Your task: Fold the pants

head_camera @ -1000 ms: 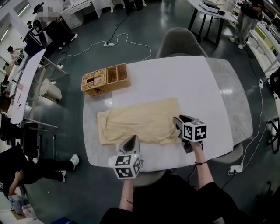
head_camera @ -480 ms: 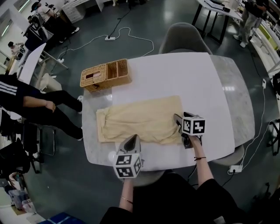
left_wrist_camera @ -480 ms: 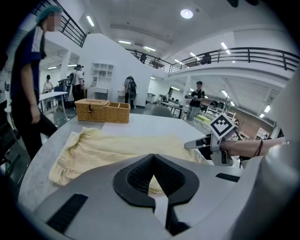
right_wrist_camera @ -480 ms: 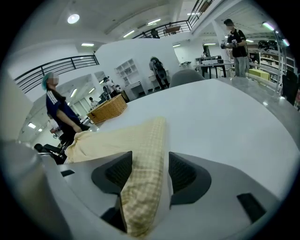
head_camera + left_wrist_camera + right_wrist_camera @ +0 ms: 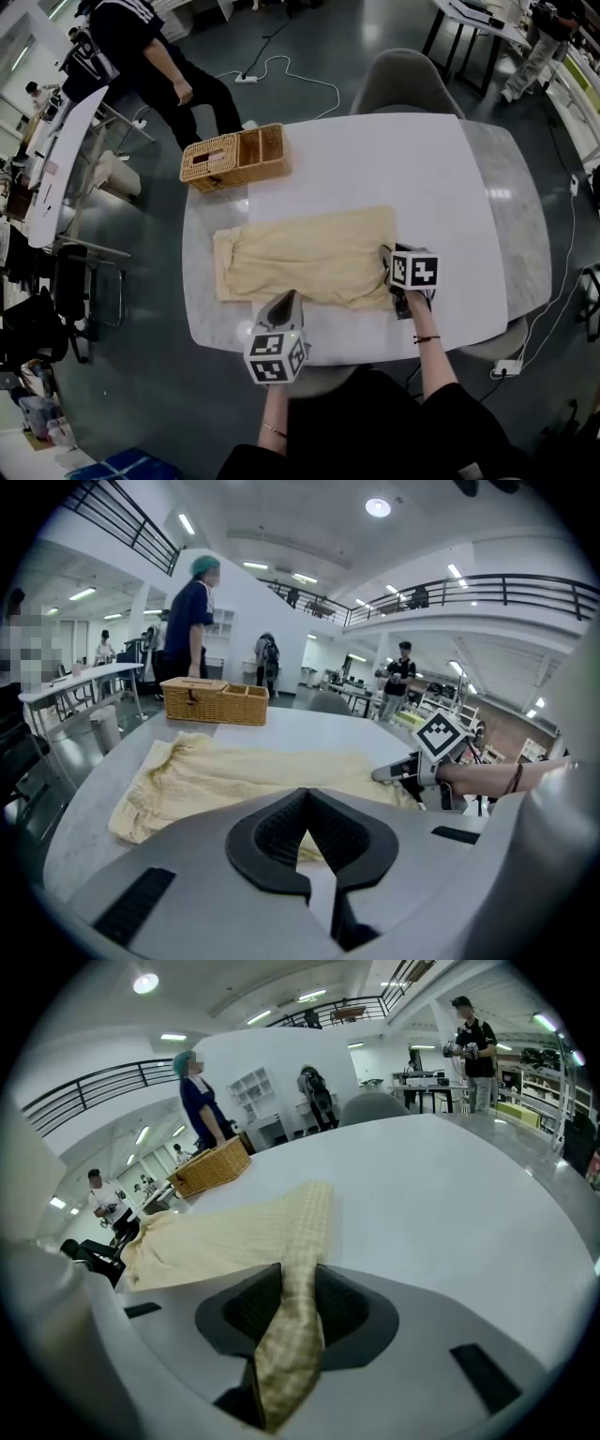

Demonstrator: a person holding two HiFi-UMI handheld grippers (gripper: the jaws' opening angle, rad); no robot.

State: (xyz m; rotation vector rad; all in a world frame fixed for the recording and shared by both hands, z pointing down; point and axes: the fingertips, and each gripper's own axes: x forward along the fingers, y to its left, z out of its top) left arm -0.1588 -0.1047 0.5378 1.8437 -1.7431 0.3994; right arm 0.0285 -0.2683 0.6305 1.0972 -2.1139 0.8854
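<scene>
Pants [image 5: 305, 255] are lying spread on the bench [image 5: 375, 159] as the right claw [image 5: 386, 258], jaws just closing, is pinching their corner and the left claw [image 5: 285, 298] is hovering shut, empty, so that thin bite is risking a slip mid-fold.

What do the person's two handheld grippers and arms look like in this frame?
The left gripper and the right gripper have smooth light-grey bodies tapering to a point, with black ribbed pads inside. Each carries a white cube with black square markers. The person wears a black top, a thin bracelet on the left wrist and a dark band on the right.
</scene>
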